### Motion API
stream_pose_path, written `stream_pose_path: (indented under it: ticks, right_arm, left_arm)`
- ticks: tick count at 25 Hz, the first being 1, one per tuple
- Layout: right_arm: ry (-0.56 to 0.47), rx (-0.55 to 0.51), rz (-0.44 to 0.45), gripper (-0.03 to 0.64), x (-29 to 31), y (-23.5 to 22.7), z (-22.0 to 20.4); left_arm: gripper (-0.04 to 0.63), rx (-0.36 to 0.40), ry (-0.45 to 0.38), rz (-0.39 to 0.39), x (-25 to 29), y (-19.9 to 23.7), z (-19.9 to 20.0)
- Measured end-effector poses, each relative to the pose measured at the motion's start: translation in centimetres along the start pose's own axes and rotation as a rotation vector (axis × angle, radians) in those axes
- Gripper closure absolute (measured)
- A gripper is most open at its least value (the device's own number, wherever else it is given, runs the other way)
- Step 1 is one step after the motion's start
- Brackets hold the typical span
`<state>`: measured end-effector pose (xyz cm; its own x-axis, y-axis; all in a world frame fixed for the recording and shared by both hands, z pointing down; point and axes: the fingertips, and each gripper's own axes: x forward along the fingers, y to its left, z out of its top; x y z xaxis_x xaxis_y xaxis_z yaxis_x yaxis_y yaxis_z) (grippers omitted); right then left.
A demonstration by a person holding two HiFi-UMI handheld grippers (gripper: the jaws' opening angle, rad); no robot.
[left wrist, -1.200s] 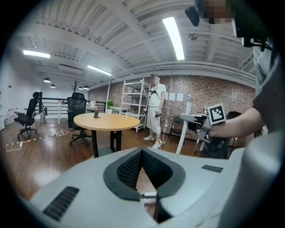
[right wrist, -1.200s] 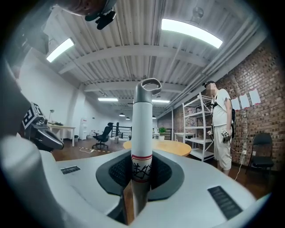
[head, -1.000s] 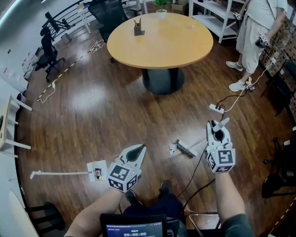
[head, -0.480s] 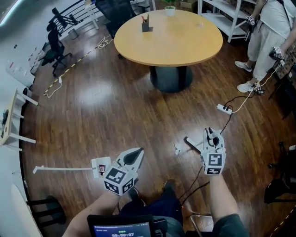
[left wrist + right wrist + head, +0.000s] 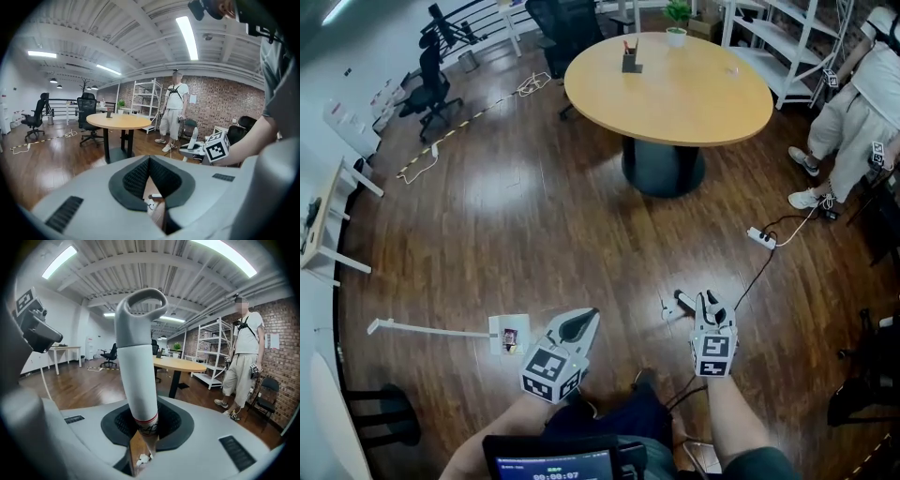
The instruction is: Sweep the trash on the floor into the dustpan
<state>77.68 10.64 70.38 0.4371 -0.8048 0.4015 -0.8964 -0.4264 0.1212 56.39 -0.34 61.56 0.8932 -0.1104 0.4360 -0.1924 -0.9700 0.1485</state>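
- Head view: the left tool (image 5: 581, 322) hangs over the wooden floor (image 5: 534, 225) with its jaws pressed together and nothing in them. Just to its left the white dustpan (image 5: 508, 335) lies flat on the floor, its long handle stretching away to the left. The right tool (image 5: 710, 302) is well apart from the dustpan and grips the brush (image 5: 682, 300), with a pale scrap of trash (image 5: 664, 307) on the floor just beside it. A round counter (image 5: 675, 80) stands farther off, and a person (image 5: 853, 112) stands at the right edge.
- Left gripper view: the left tool (image 5: 149, 164) has its dark pads meeting at the tips and holds nothing.
- Right gripper view: the right tool (image 5: 143, 427) pinches the brush's white handle (image 5: 138, 357), which rises upright to a loop at its top. Small white scraps (image 5: 139, 458) show on the floor below the jaws.
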Motion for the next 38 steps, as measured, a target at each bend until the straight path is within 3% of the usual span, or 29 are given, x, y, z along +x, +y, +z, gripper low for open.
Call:
stream_pose_path:
  ticks: [5, 14, 22, 29, 33, 38]
  right_arm:
    - [0.064, 0.023, -0.036, 0.545, -1.1, 8.4, -0.7]
    - [0.131, 0.035, -0.048, 0.543, -1.8, 29.0, 1.6]
    - [0.184, 0.059, -0.048, 0.538, -3.0, 44.1, 4.0]
    - [0.224, 0.097, -0.025, 0.538, -3.5, 49.5, 5.3]
    - [0.242, 0.113, -0.007, 0.538, -3.7, 51.9, 6.6]
    - [0.255, 0.107, 0.011, 0.537, -2.7, 53.9, 7.0]
  left_arm:
    - [0.578, -0.035, -0.031, 0.011, -8.7, 5.1, -2.5]
    - [0.578, -0.06, -0.072, 0.062, -27.1, 17.7, -8.6]
    - [0.578, -0.059, -0.112, 0.081, -39.3, 25.6, -10.6]
    - [0.578, -0.104, -0.145, 0.115, -41.0, 27.6, -10.8]
    - [0.578, -0.071, -0.17, 0.098, -41.5, 27.4, -8.6]
    - [0.578, -0.047, -0.172, 0.147, -43.0, 28.8, -8.9]
